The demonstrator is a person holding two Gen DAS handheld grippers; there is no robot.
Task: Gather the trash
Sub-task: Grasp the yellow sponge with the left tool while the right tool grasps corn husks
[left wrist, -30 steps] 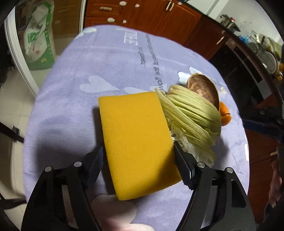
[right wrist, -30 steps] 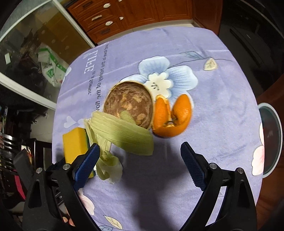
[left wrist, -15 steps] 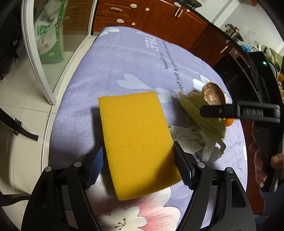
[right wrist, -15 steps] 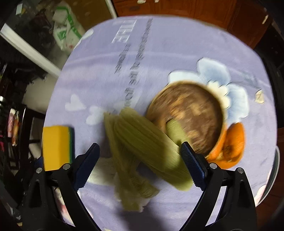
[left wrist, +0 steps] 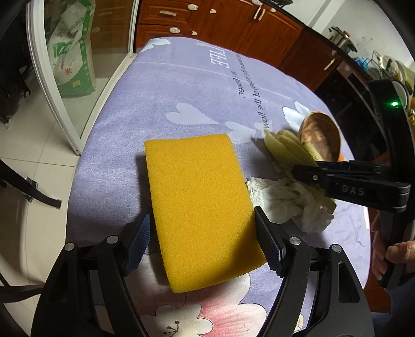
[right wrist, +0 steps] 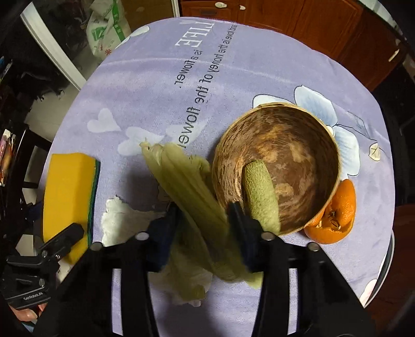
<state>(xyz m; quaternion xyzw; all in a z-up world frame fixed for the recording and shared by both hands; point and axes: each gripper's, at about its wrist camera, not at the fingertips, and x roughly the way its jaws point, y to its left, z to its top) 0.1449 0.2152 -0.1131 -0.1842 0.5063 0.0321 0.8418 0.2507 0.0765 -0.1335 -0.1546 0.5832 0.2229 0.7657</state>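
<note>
My left gripper (left wrist: 202, 220) is shut on a yellow sponge (left wrist: 199, 207), which it holds above the purple tablecloth (left wrist: 181, 90). To its right lies a pile of trash: a corn husk (right wrist: 181, 176), a crumpled tissue (left wrist: 285, 199), a coconut shell bowl (right wrist: 285, 160) with a green rind piece (right wrist: 259, 191) inside, and orange peel (right wrist: 334, 217) beside the bowl. My right gripper (right wrist: 203, 215) points down at the pile. Its jaws are closing on the corn husk, and both pads touch it. The sponge (right wrist: 67, 197) shows at the left of the right wrist view.
The round table's edge drops to a tiled floor on the left. A glass door with a green and white bag (left wrist: 72, 57) behind it stands at far left. Wooden cabinets (left wrist: 233, 23) run along the back. A person's hand (left wrist: 396, 254) holds the right gripper's handle.
The right gripper swung over the pile, rolled, came down, and its wide jaws closed around the corn husk. The left gripper kept the sponge and drifted slightly away from the pile.
</note>
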